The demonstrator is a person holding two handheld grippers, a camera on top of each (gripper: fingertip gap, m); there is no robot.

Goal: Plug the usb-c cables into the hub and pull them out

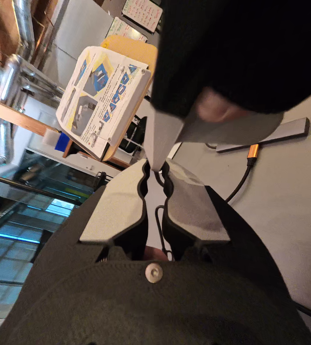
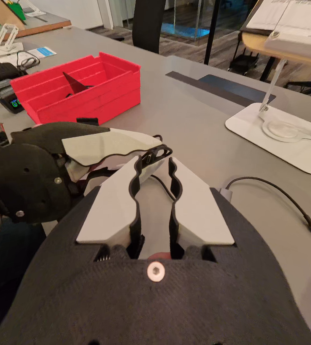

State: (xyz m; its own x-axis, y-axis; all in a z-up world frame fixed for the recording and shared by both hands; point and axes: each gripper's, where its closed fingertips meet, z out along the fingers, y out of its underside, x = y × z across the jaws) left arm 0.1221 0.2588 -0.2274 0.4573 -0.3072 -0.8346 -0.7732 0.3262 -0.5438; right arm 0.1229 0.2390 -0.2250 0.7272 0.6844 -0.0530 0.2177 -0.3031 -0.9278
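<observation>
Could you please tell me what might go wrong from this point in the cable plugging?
The left claw pinches the usb-c plug only near its tips; the plug could twist or slip out.
The open right claw is crowded against the left one; closing may catch a finger rather than the plug.
The black cable loops between the left fingers and might snag.

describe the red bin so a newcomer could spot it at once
On the grey table, look to its far left part. There, right of a black device with a green display, stands the bin: an open-topped box, the only bright red thing.
</observation>
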